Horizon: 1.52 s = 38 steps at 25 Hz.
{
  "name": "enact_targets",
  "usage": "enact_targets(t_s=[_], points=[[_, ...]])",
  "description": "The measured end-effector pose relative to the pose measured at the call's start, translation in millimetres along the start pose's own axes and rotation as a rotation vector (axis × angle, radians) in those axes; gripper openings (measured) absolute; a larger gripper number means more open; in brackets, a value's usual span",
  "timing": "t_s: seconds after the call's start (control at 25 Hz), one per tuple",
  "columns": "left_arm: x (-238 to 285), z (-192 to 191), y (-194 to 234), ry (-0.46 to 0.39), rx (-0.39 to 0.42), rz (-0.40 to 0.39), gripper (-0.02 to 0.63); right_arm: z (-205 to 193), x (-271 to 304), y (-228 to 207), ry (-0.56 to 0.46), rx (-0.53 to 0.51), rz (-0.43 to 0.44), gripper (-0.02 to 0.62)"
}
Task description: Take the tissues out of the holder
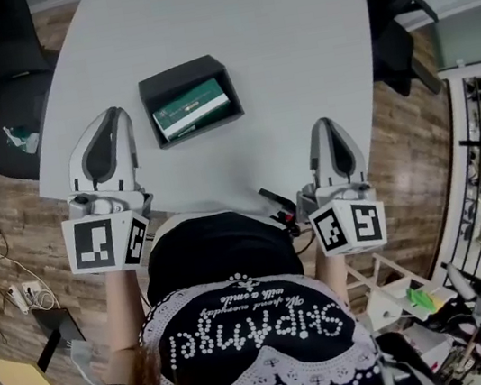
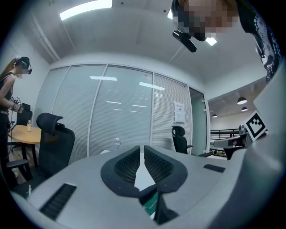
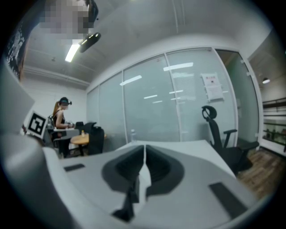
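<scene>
Since the left gripper [image 1: 112, 115] and right gripper [image 1: 326, 123] are closed on nothing, best open one wide before pinching the tissues [image 1: 194, 108]

Mostly black, white and grey, with one patch of dark green.
The black rectangular tissue holder [image 1: 180, 76] carries a dark green tissue pack [image 1: 192, 106] with a white band, on the smooth white tabletop [image 1: 290, 51]. The left gripper [image 1: 116, 113] and right gripper [image 1: 325, 122] are light grey with black ribbed pads. Their white marker cubes [image 1: 107, 242] bear black square patterns. The person's black top [image 1: 234, 261] shows white beaded lettering and lace trim. The wood-plank floor [image 1: 4, 199] is brown.
</scene>
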<state>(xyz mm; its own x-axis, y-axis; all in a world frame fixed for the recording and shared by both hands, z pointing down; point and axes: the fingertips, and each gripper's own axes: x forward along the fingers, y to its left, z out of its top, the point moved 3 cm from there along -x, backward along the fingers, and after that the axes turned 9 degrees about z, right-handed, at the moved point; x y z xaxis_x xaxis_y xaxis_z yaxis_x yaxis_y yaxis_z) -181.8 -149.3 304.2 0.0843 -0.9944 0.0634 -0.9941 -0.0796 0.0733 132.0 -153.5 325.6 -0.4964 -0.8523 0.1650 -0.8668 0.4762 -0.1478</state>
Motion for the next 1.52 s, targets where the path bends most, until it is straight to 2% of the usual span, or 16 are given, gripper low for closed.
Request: enact_targets(t_s=[0.08,0.16,0.56,0.8,1.16,1.24,1.52], points=[[0.6,2.6,3.5,0.002,0.021,-0.004,0.055,-0.9,-0.2,0.3,0.002,0.003,-0.001,0.035],[2.1,5.1,6.1,0.010,0.051,-0.009,0.147,-1.7,-0.2,0.7,0.004,0.007,-0.002,0.035],[18.9,11.1,-1.1,0.082,0.149,-0.133,0.283,-11.2,-1.2,1.8,0.021,0.024,-0.005,0.035],[36.7,2.5,-16.6,0.140,0.200,-0.232,0.311,-17.2,-1.1,3.3,0.038,0.041,-0.013,0.035],[58.4,-28.1,-42.0,0.240,0.212,-0.339,0.332,-27.0,-7.3,2.2,0.068,0.067,-0.046,0.035],[64.3,-35.3,-46.6,0.242,0.221,-0.365,0.337,-28.9,-8.7,1.2,0.072,0.072,-0.057,0.035],[78.0,-65.7,-57.5,0.299,0.259,-0.402,0.347,-34.8,-12.3,-1.7,0.083,0.086,-0.084,0.035]])
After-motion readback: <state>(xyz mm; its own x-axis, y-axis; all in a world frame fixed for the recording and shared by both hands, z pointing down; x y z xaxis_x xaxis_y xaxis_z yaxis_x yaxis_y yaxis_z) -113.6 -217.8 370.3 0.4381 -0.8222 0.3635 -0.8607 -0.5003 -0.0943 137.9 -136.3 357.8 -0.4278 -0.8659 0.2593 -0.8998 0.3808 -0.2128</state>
